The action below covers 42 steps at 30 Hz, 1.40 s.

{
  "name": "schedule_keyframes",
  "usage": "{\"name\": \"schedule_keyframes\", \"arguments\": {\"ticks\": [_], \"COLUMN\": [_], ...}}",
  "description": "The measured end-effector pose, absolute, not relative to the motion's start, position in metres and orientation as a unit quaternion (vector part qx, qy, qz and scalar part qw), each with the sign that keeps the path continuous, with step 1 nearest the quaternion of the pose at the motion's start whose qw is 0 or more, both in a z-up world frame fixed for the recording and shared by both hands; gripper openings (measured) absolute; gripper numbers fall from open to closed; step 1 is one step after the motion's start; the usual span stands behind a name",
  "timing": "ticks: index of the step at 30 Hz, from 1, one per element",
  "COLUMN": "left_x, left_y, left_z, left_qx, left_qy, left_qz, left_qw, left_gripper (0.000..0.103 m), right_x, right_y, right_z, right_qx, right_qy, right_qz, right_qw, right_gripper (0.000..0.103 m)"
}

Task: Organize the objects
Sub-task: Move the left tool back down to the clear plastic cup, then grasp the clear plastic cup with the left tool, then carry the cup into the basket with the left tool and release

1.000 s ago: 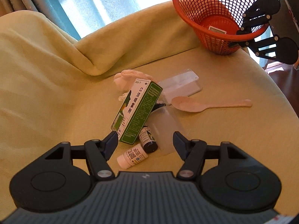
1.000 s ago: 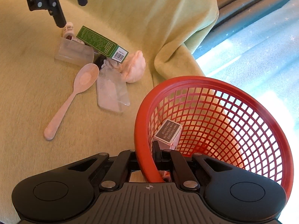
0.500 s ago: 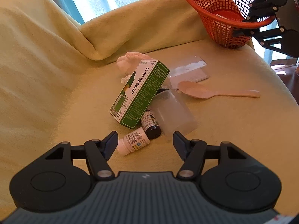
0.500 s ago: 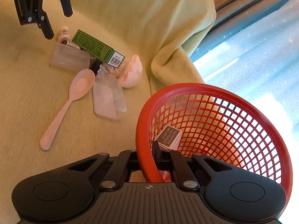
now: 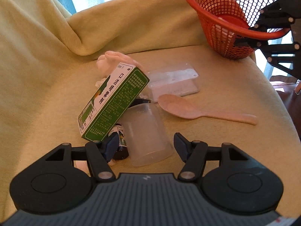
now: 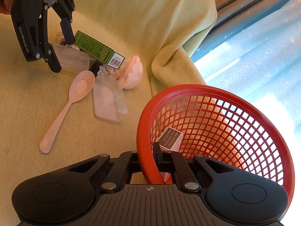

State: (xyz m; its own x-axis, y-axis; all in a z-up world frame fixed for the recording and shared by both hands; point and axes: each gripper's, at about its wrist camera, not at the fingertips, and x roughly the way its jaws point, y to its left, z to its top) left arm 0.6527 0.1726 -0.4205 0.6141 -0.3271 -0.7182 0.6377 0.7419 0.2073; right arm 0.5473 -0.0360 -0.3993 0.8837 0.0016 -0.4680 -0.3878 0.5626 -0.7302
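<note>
A clear plastic cup (image 5: 148, 137) lies on its side on the yellow blanket, between the fingers of my left gripper (image 5: 146, 145), which is open and straddles the cup's near end without pressing on it. A small dark bottle (image 5: 121, 146) sits by the left finger. A green and white box (image 5: 112, 103) leans over the cup (image 6: 73, 60). My right gripper (image 6: 156, 156) is shut on the rim of the red basket (image 6: 207, 98), which holds a small box (image 6: 170, 137). The right wrist view shows the left gripper (image 6: 62, 53) low over the pile.
A pink spoon (image 5: 188, 111), a clear flat case (image 5: 175, 82) and a pink bundle (image 5: 112, 60) lie beyond the cup. The blanket rises in a fold (image 5: 79, 37) at the back left. The red basket (image 5: 231, 18) stands at the far right edge.
My left gripper has come down and forward over the pile, so the cup now lies between its fingers. The right gripper and the basket have stayed put.
</note>
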Motion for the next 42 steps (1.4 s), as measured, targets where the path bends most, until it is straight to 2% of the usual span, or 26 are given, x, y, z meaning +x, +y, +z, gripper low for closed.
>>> {"name": "schedule_keyframes", "arguments": {"ticks": [10,20,24,35,42], "left_x": [0.649,0.667,0.667,0.674,0.652], "left_y": [0.165,0.16,0.162,0.159,0.169], "left_z": [-0.424,-0.424,-0.424,-0.426,-0.416], "left_qx": [0.211,0.142,0.16,0.14,0.146], "left_qy": [0.366,0.39,0.399,0.405,0.394], "left_qz": [-0.284,-0.249,-0.235,-0.217,-0.226], "left_qw": [0.86,0.875,0.872,0.877,0.879], "left_gripper": [0.06,0.059,0.049,0.046,0.046], "right_x": [0.545,0.544,0.543,0.543,0.543], "right_y": [-0.038,-0.039,-0.039,-0.038,-0.039], "right_z": [-0.398,-0.398,-0.398,-0.397,-0.399], "right_qx": [-0.452,-0.449,-0.449,-0.452,-0.455], "right_qy": [0.211,0.212,0.212,0.211,0.208], "right_qz": [0.116,0.116,0.117,0.117,0.117], "right_qw": [0.859,0.86,0.86,0.859,0.858], "right_gripper": [0.001,0.001,0.001,0.001,0.001]}}
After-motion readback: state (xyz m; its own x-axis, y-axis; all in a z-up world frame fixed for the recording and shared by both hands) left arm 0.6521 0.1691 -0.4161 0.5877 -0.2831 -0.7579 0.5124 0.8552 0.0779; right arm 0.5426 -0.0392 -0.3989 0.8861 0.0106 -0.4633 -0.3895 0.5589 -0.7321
